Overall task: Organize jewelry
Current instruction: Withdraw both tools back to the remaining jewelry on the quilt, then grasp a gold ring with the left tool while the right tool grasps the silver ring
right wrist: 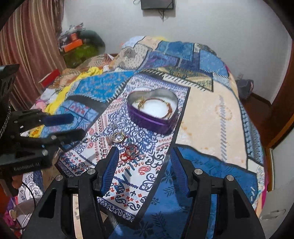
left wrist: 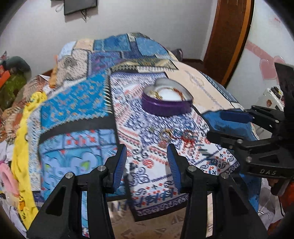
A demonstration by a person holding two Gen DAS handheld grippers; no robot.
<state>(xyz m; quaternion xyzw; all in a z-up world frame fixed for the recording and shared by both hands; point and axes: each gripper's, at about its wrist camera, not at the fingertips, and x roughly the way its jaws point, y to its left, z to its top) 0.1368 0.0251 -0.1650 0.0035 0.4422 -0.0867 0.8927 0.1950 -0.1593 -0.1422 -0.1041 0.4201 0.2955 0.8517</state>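
One heart-shaped purple tin, lid off, white lining inside, sits on the patterned bedspread mid-bed. Inside it: one gold bracelet looped along the far and right wall, with a gold clump at the left end; exact piece count in the tin can't be told. On the cloth just near of the tin, loose jewelry: one gold ring-shaped piece, one round red-and-silver piece just right and nearer, one small silver bit to the left. More may be there, too blurred against the print to count. In the left wrist view the same cluster shows as a blur just near of the tin.

Two grippers. Left gripper has fingers spread, nothing between them, hovering near side of the loose pieces. Right gripper also spread wide and empty, its left finger tip just beside the red-and-silver piece. Each shows in the other's view at the edge, jaws apart.

Surface: bed with blue, white and beige patchwork-print cover; yellow cloth bunched on the left side. Room: white wall, one dark wall-mounted screen far, striped curtain left, wooden door frame right, clutter pile in the far left corner
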